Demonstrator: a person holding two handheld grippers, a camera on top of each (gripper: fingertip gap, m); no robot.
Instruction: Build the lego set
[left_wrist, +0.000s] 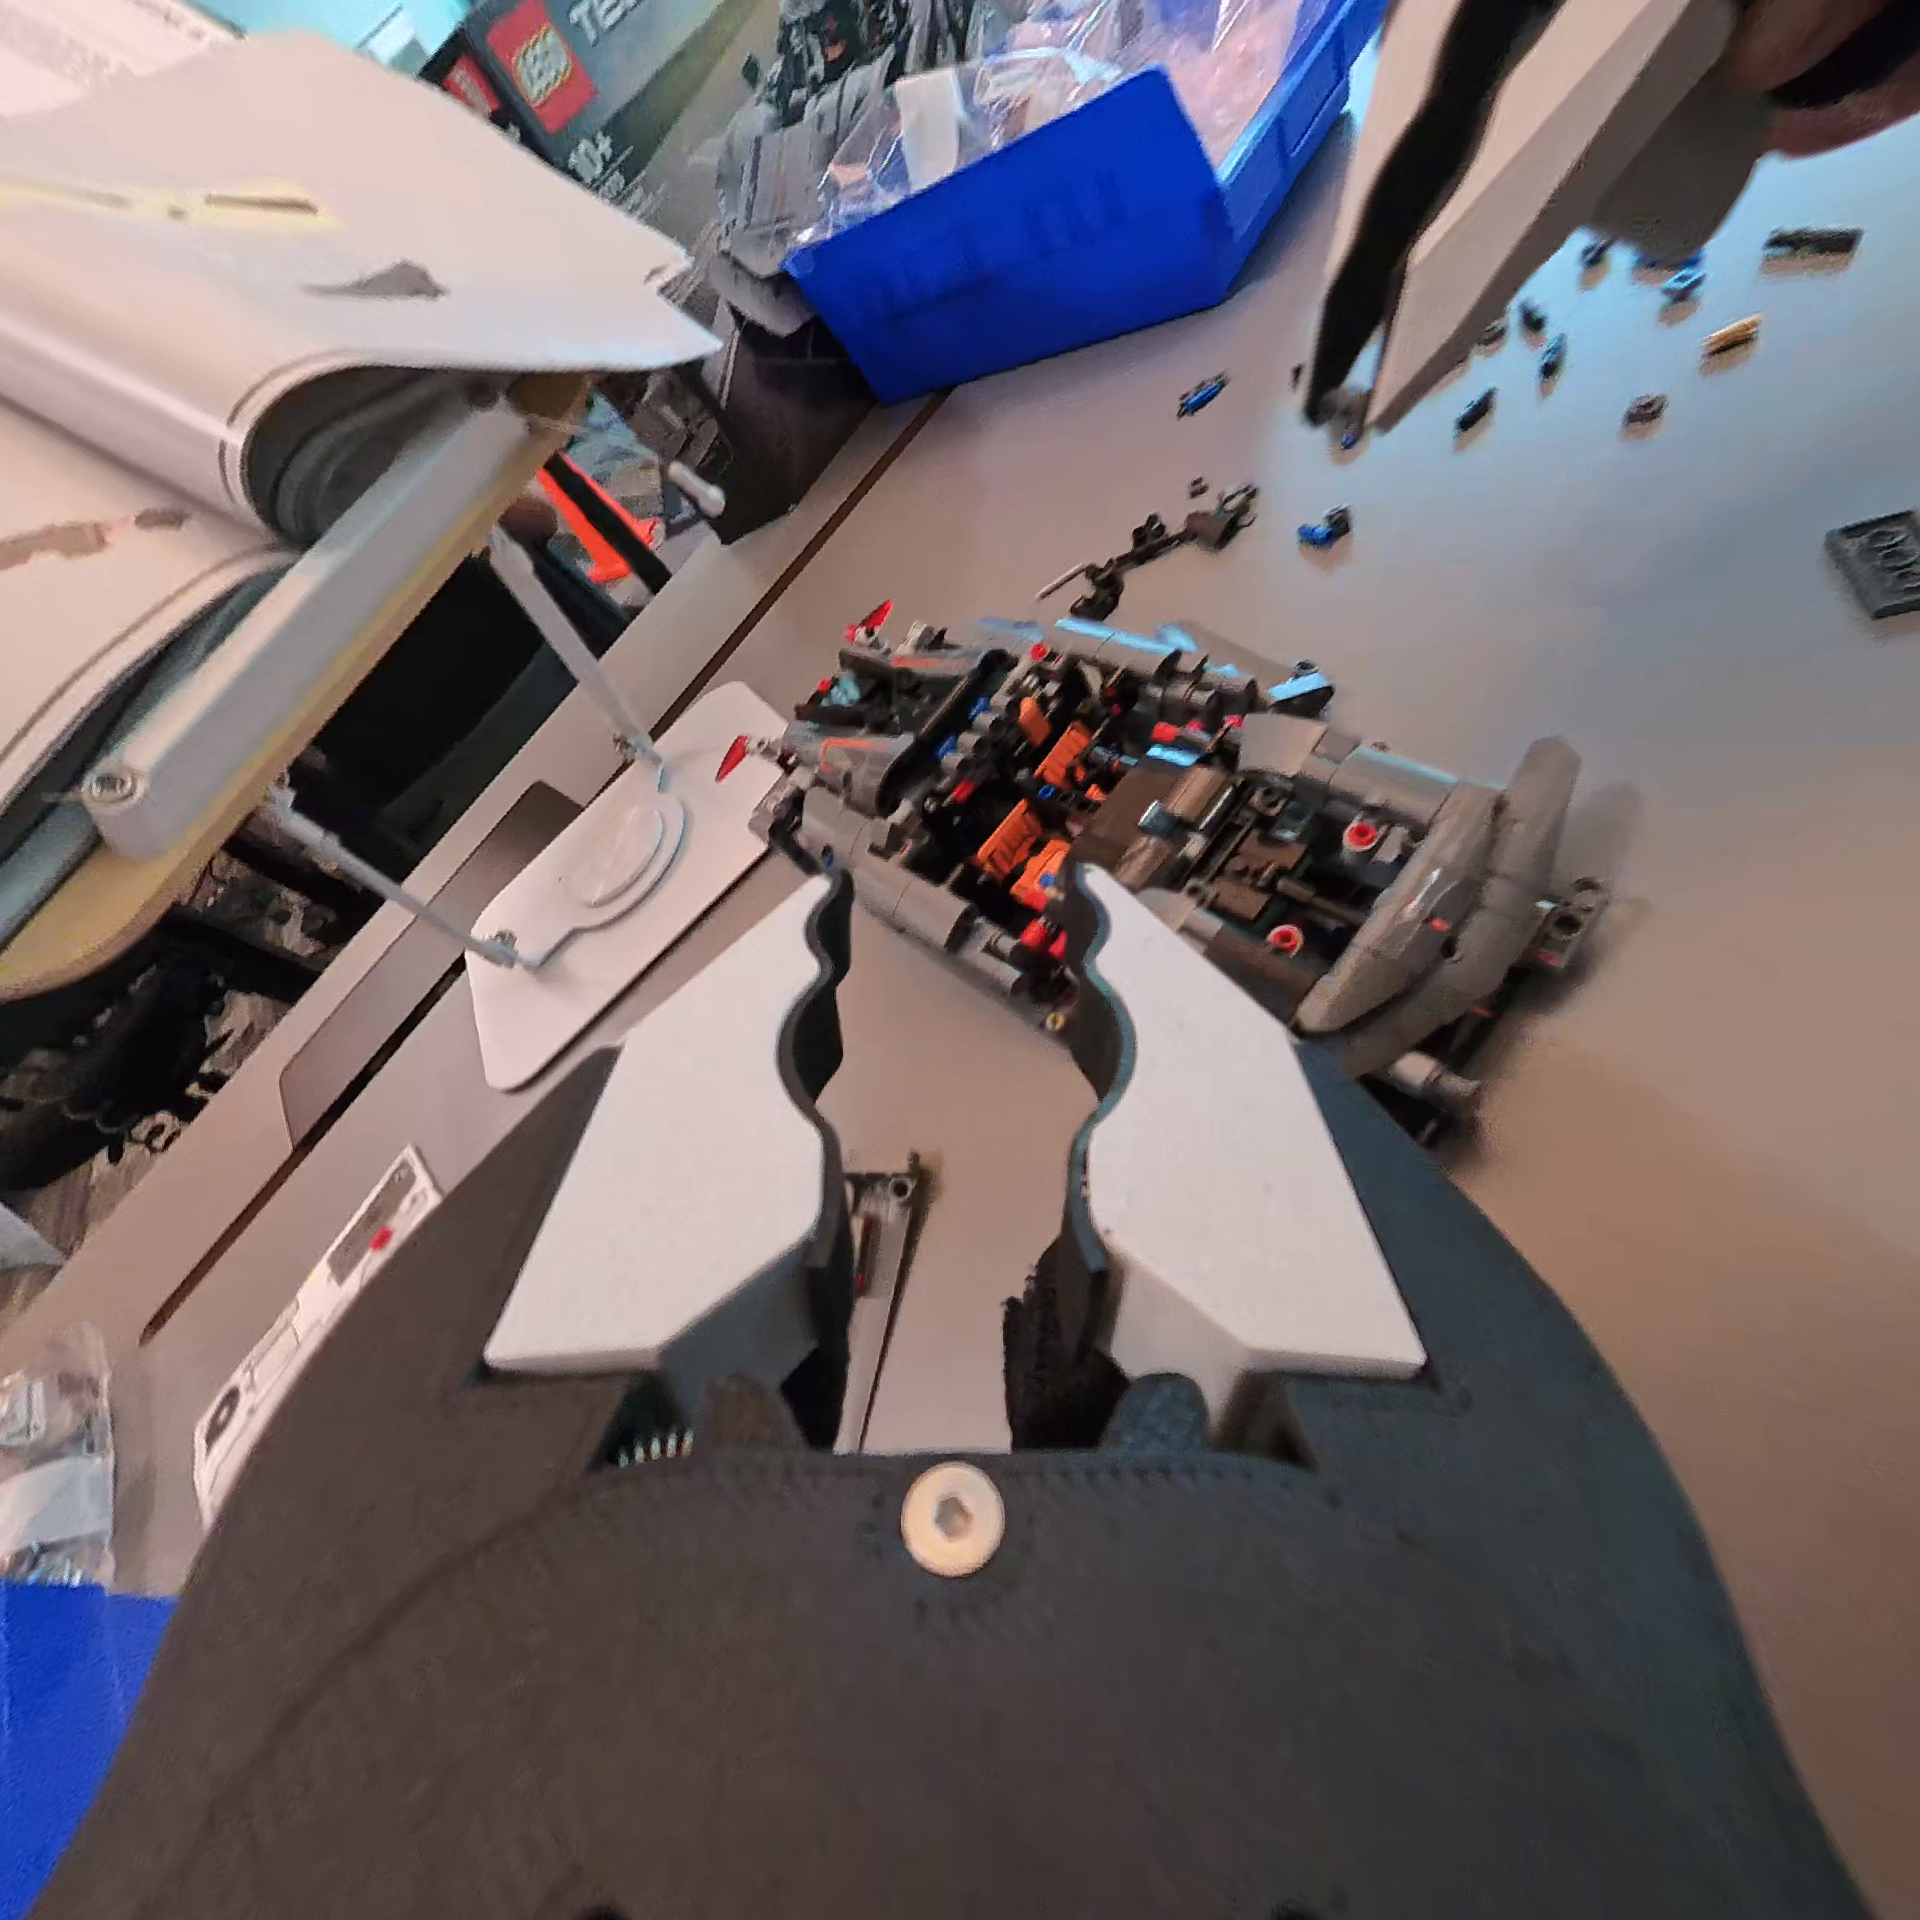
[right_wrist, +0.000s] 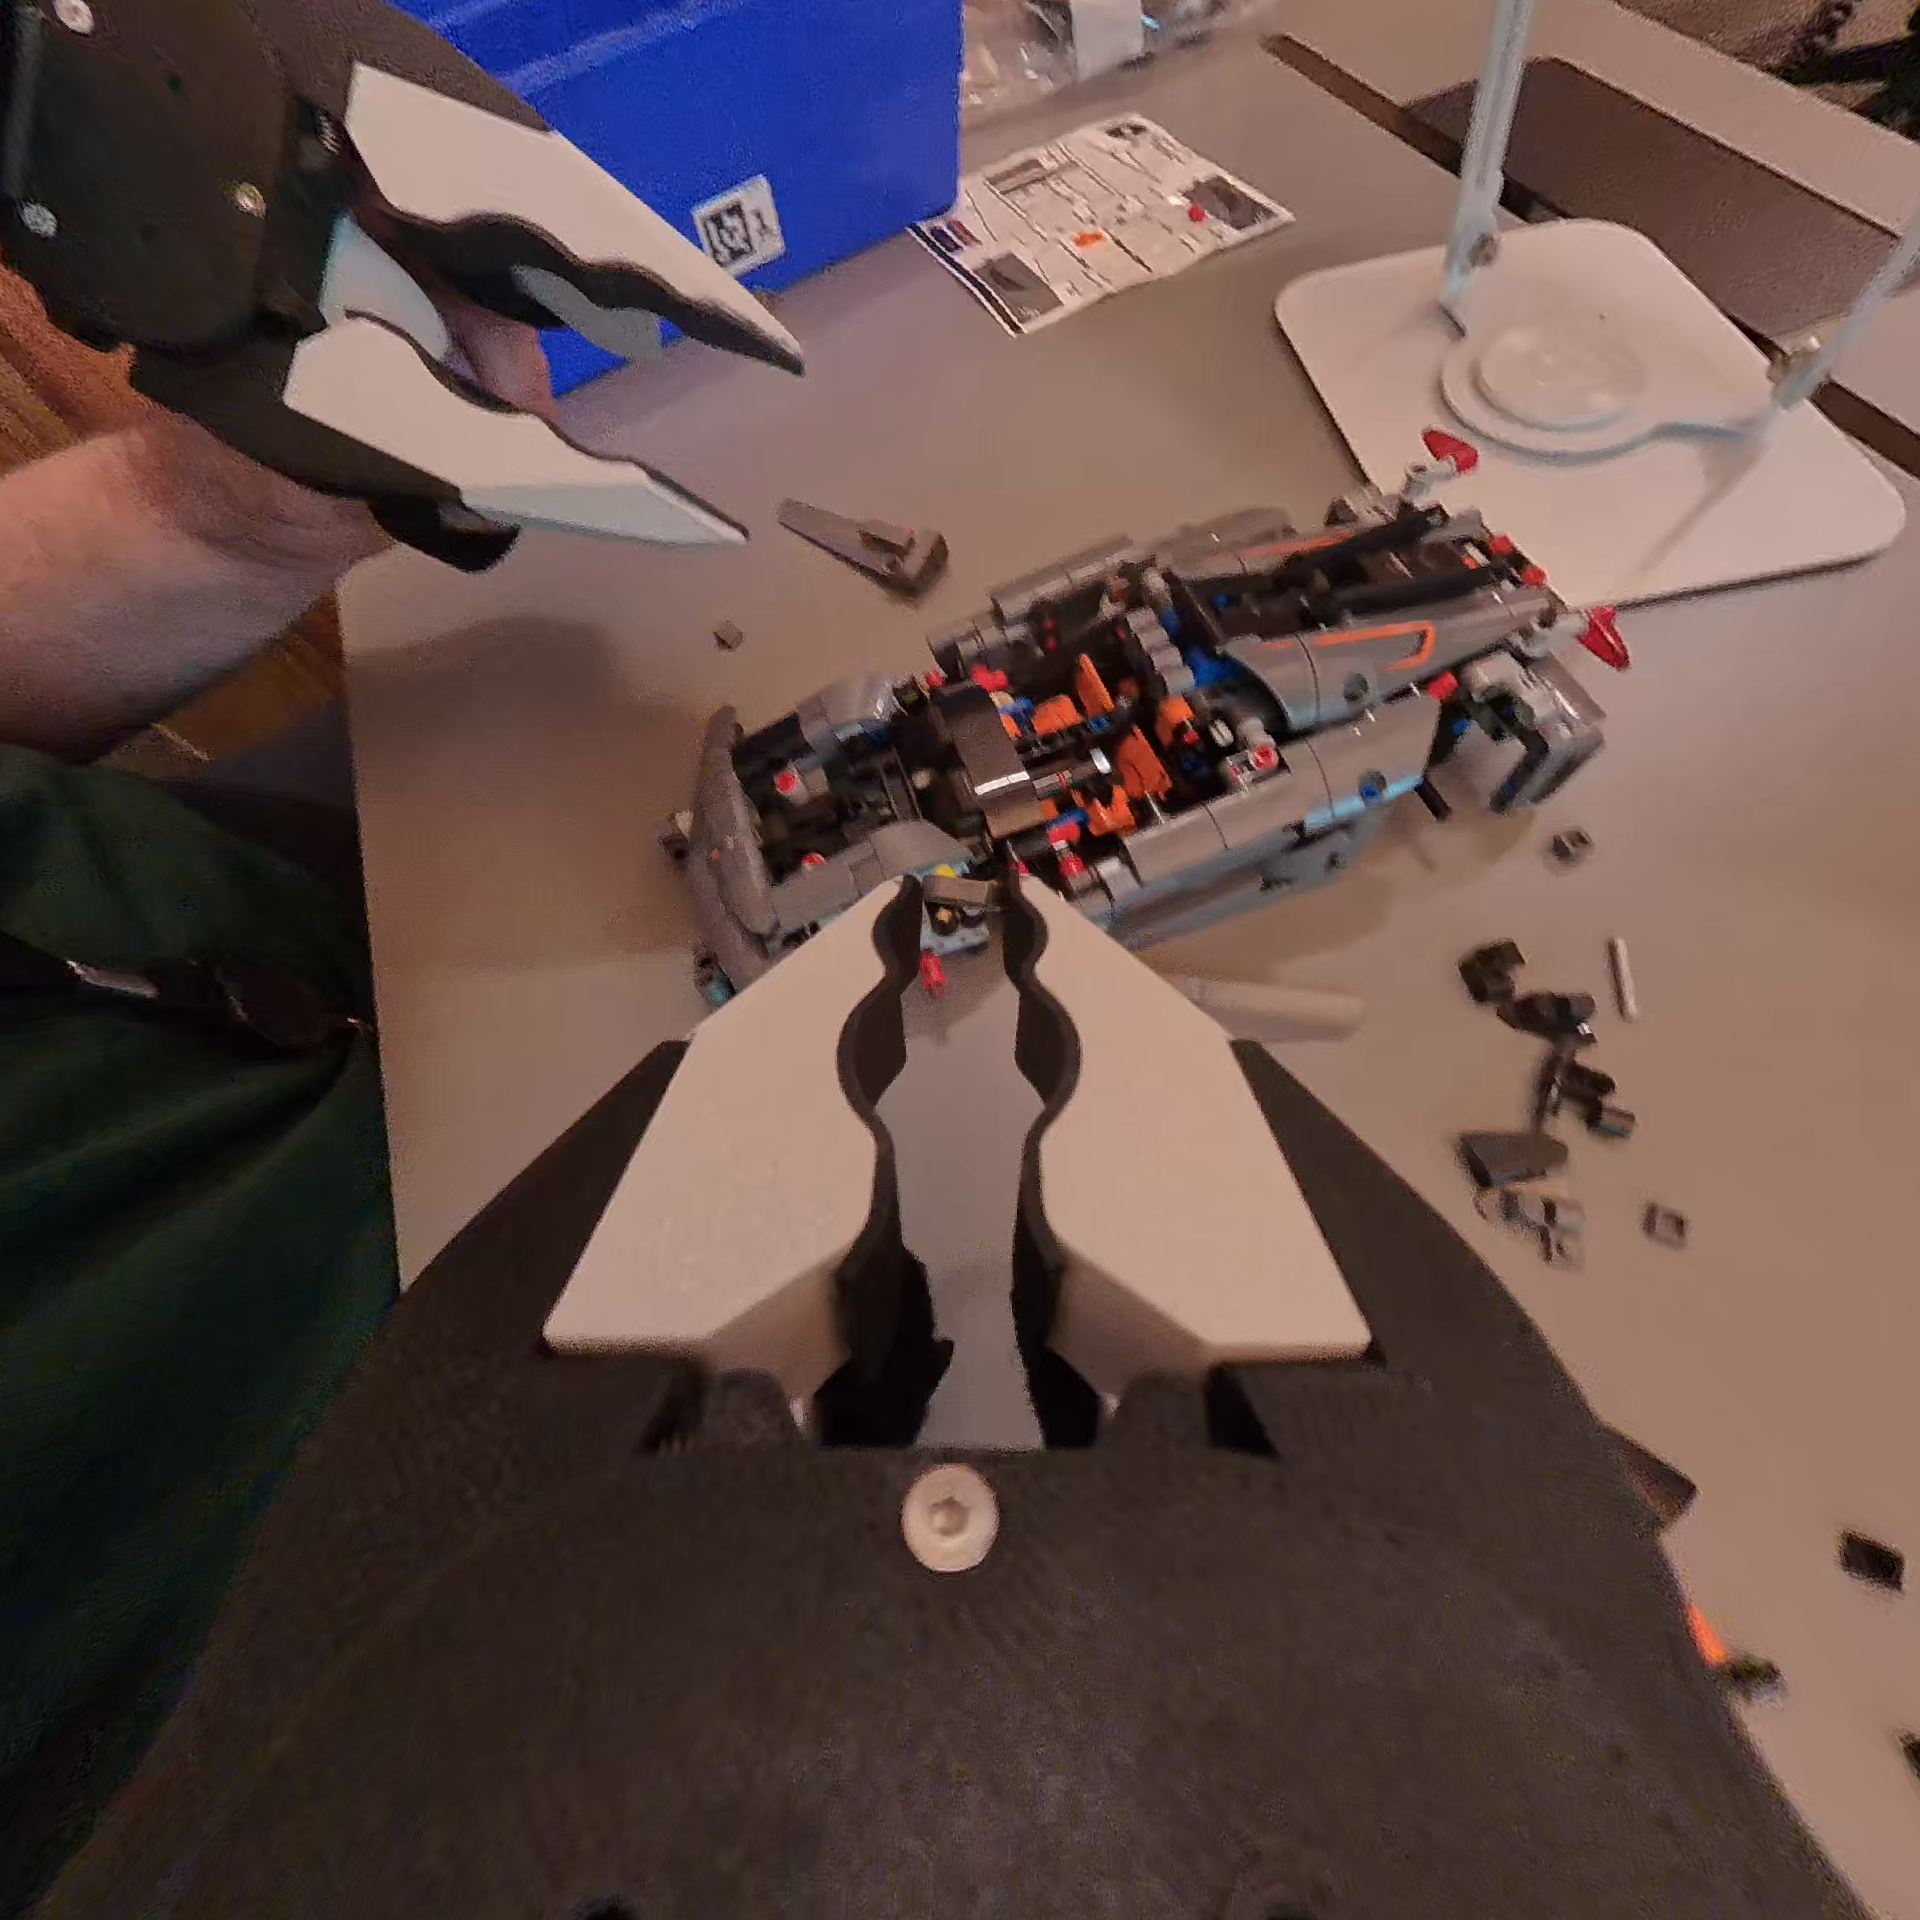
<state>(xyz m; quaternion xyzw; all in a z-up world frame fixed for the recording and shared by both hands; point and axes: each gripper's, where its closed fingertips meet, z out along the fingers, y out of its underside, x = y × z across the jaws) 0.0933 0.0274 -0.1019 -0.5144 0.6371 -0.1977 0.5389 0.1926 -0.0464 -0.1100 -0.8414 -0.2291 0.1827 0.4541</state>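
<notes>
Grey table (right_wrist: 1714, 987) — lego car (right_wrist: 1143, 727) just ahead of both gaping, empty tongs (left_wrist: 956, 904) (right_wrist: 961, 894).

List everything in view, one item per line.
Lego car model: one, grey with orange, part-built, table centre.
Loose pieces: many, mostly black, scattered right of the model.
Wedge piece: one, dark grey, behind the model.
Blue bin: one, far side.
Instruction leaflet: one, white, beside the bin.
Stand base: one, white, behind the model.
Lego box: one, dark, background.
Table: grey.
Left gripper: open, empty.
Right gripper: slightly open, empty.
</notes>
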